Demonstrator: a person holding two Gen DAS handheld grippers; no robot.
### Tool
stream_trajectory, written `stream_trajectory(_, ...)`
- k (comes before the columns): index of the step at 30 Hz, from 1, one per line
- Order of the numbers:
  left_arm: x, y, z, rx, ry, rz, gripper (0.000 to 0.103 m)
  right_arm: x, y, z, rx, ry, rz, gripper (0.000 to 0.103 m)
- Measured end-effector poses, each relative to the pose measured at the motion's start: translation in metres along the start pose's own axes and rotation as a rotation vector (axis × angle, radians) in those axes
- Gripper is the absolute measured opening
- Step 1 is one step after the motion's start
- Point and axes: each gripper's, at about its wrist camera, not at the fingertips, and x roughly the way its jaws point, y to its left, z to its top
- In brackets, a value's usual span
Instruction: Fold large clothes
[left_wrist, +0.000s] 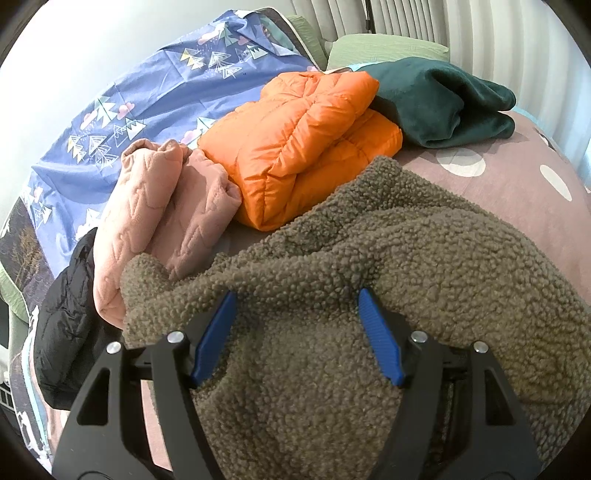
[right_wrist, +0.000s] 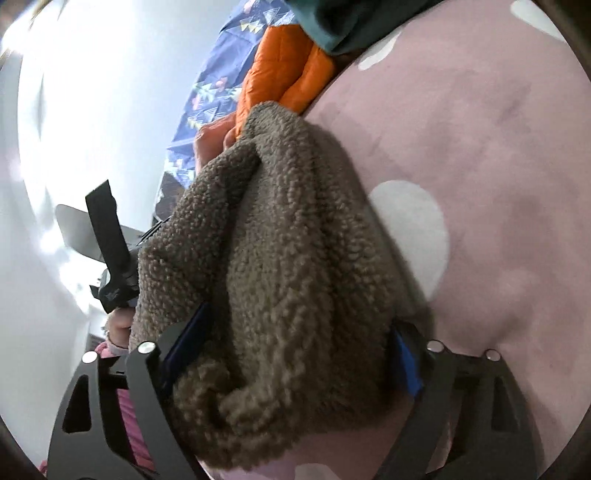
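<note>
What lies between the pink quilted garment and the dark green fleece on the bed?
The folded orange puffer jacket lies between the pink quilted garment and the dark green fleece, shown in the left wrist view.

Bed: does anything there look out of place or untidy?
Mostly tidy: the orange jacket, pink garment and green fleece lie folded in a row. Only the brown fleece is rumpled, bunched between both hand-held grippers, and a black jacket hangs at the bed edge.

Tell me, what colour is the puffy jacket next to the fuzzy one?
Bright orange. The puffy jacket shows best in the left wrist view.
</note>
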Motion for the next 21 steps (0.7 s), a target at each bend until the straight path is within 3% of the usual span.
stream_trajectory(2, 0.001, -0.001, 0.001, 0.002, 0.003, -0.001, 0.07, 0.003, 0.002, 0.0, -0.005, 0.003, -0.013, 0.046)
stream_trajectory(4, 0.001, -0.002, 0.002, 0.008, 0.003, 0.002, 0.07, 0.0, 0.009, -0.001, -0.043, -0.008, -0.04, 0.04)
stream_trajectory(6, 0.001, -0.002, 0.002, 0.006, 0.0, -0.001, 0.07, -0.001, 0.014, -0.001, -0.075, -0.013, -0.069, 0.04)
stream_trajectory(10, 0.002, 0.001, 0.001, -0.004, 0.001, -0.018, 0.07, 0.008, 0.001, 0.0, -0.007, 0.017, -0.051, 0.051)
stream_trajectory(16, -0.006, 0.015, -0.001, -0.079, -0.034, -0.069, 0.076, 0.0, 0.009, -0.01, -0.058, -0.034, -0.1, 0.04)
stream_trajectory(19, -0.023, 0.039, -0.006, -0.185, -0.09, -0.103, 0.086, -0.005, 0.008, -0.013, -0.06, -0.051, -0.102, 0.039)
stream_trajectory(21, -0.041, 0.063, -0.014, -0.285, -0.161, -0.109, 0.1, -0.005, 0.007, -0.014, -0.061, -0.064, -0.104, 0.039)
